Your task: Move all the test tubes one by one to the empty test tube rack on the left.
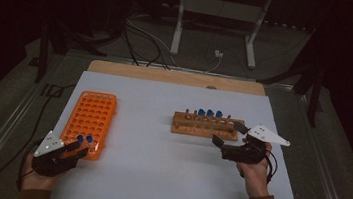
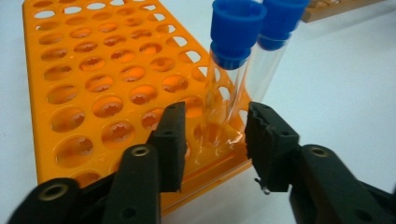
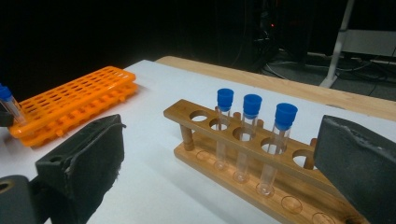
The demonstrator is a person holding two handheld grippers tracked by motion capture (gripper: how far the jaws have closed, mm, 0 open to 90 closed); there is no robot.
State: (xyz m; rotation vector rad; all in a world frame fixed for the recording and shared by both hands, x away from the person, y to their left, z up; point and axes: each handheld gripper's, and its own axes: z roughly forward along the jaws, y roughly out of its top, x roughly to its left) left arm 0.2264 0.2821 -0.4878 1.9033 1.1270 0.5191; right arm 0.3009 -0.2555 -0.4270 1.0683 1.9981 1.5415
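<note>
Dim workshop floor strewn with cables surrounds a white-topped table [image 1: 155, 177] where a person moves capped test tubes between two racks. Two blue-capped tubes already stand side by side at the near right corner of the orange plastic rack [image 1: 89, 121], its other holes unfilled. In the left gripper view, the nearer tube [image 2: 229, 74] sits upright in its hole between the jaws of the left gripper [image 2: 215, 140], which stand parted on either side of the glass with a gap showing at each pad, so the tube looks set down and let go rather than held; the second tube [image 2: 275, 46] stands just behind it. Across the table, three more blue-capped tubes [image 3: 252, 135] remain in a row in the wooden rack [image 3: 233, 154], with empty holes to either side of them. The right gripper [image 1: 230, 136], held low in the person's right hand just beside that rack's near right end, points toward them with its jaws wide apart and nothing between them. By this showing the transfer is under halfway: two tubes delivered, three left to lift, carry and seat in the orange rack.
</note>
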